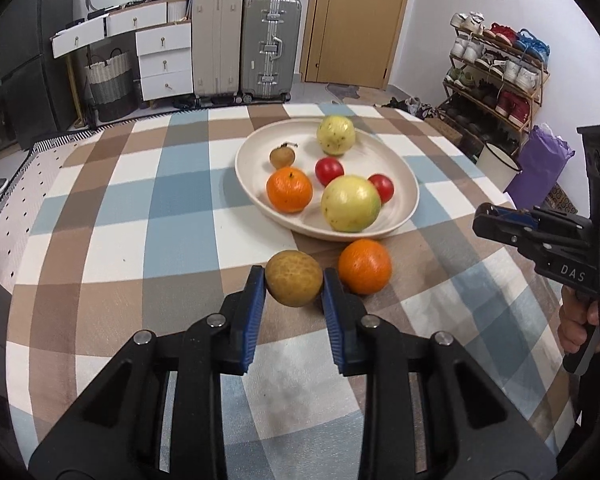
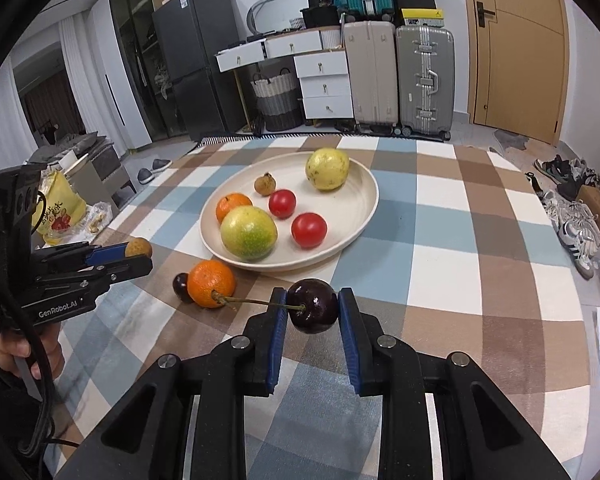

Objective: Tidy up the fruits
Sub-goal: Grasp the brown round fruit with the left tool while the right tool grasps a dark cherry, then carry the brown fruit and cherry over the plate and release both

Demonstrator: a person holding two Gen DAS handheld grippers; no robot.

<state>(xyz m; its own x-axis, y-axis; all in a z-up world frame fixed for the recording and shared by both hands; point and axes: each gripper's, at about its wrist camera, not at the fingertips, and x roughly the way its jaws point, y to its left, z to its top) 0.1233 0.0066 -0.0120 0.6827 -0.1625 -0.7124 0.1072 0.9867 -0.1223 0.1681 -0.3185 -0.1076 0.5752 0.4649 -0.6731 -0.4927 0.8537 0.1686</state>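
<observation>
The left gripper (image 1: 294, 280) is clamped on a small tan fruit (image 1: 294, 278), the blue pads (image 1: 256, 300) pressing its two sides, and holds it clear of the checked tablecloth (image 1: 140, 200). In the right wrist view the same gripper shows at the left, a hand (image 2: 24, 356) gripping its handle, the tan fruit at its tip. The right gripper (image 2: 312, 312) is clamped on a dark cherry (image 2: 314, 306), whose thin stem (image 2: 256, 302) sticks out to the left past one finger. Toward the table's far edge sits a cream plate (image 2: 360, 208). It holds two yellow-green fruits, one at the far rim (image 2: 327, 169) and one at the near rim (image 2: 249, 233), two red tomatoes (image 2: 309, 230) between them, a tangerine (image 2: 233, 205) on the left side and a small brown fruit (image 2: 265, 184) behind it. Just outside the plate's near rim a second tangerine (image 2: 211, 283) lies on the cloth, touching or nearly touching the plate's edge. A second dark cherry (image 2: 181, 286) lies right against this tangerine's left side. Both grippers hang nearer the table's front edge than the plate.
</observation>
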